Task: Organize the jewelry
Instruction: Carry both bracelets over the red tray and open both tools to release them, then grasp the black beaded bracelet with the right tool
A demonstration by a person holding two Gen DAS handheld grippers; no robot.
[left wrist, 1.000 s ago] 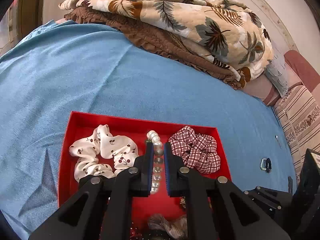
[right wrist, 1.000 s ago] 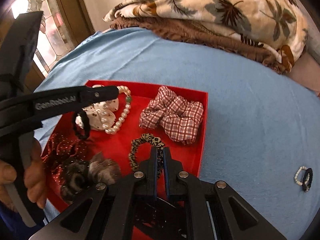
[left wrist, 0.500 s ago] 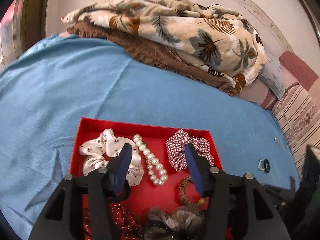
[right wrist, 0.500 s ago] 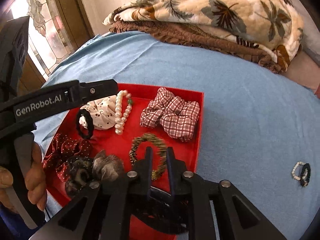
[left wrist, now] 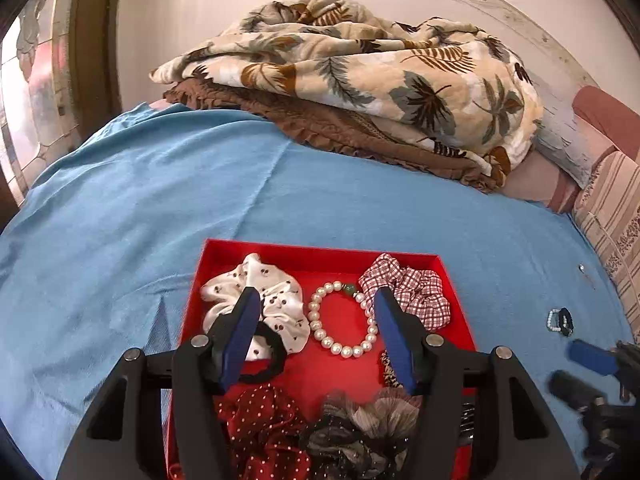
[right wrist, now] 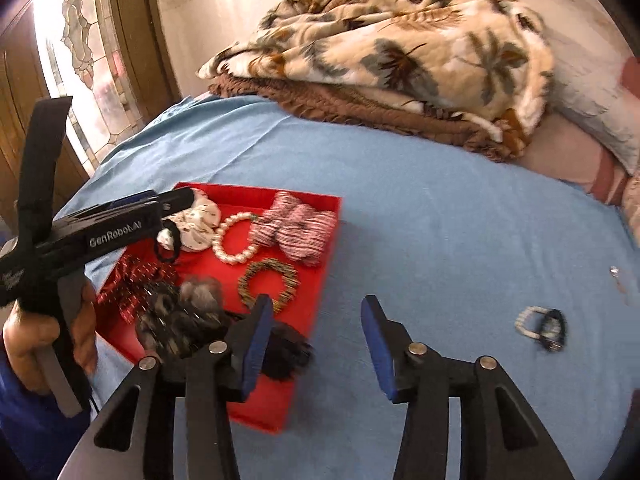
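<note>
Bands (right wrist: pixel 542 326): 2 small loops, 1 pale beaded, 1 dark, touching, on blue sheet (right wrist: pixel 420 240) toward its right edge, well apart from red tray (right wrist: pixel 316 292). Judged light, limp, slippery; pinch across both. Pair's long axis runs left-right. Right gripper (right wrist: pixel 316 332) opening, empty. Left gripper (left wrist: pixel 316 320) opening, empty above tray, bracelet (left wrist: pixel 344 322) lying free below.

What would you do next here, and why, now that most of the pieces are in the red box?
Probably swing the right tongs, jaws opening with nothing between them, toward the two small bead bracelets lying on the blue sheet. They look like the only pieces outside the red box, and they lie on the right tongs' side.
</note>
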